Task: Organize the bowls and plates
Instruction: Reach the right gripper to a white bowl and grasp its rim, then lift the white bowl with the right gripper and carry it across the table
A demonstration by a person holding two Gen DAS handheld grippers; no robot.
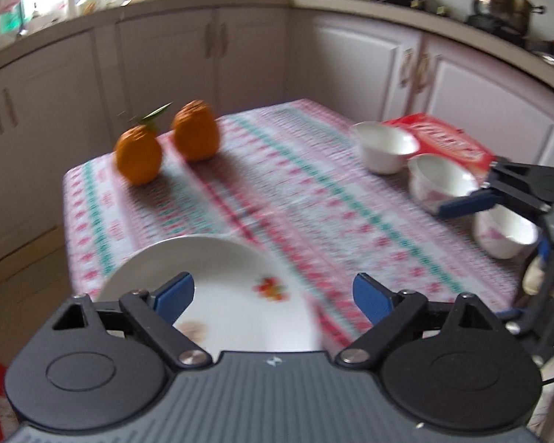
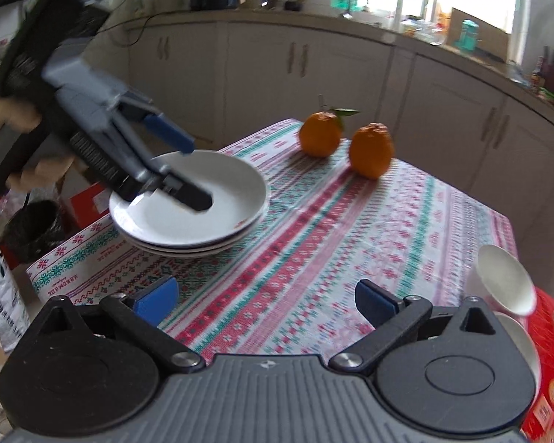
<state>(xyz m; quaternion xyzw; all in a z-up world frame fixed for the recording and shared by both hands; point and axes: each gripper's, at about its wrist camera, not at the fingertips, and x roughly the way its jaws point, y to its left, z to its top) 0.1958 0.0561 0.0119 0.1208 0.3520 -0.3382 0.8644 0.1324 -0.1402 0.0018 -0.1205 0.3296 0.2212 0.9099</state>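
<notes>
While the left gripper (image 1: 273, 295) hangs over the near corner of the desk (image 1: 277, 199), its fingers are spread wide with nothing between them, and the top plate (image 1: 225, 288) sits directly below and just ahead of the left-hand finger. Well ahead of the fingertips stand two oranges (image 1: 166, 144). Off to the right of the fingers are three bowls (image 1: 443, 181) in a loose row, apart and unstacked, beside a red box (image 1: 447, 140). The right gripper's fingers reach in beside the middle bowl.

Over to the right wrist view: the right gripper (image 2: 266, 302) also has its fingers spread and empty. Ahead and left of them sits a stack of plates (image 2: 192, 217), about three deep, so the plate half looks done. The bowls (image 2: 506, 284) lie hard to the right of the fingers, one tilted on its side, so stacking them looks like the job left.

For room, the cloth between plates and bowls is open. Watch the edges, though: the plate stack sits close to the desk's left edge, and the bowls crowd the right edge against the red box.
</notes>
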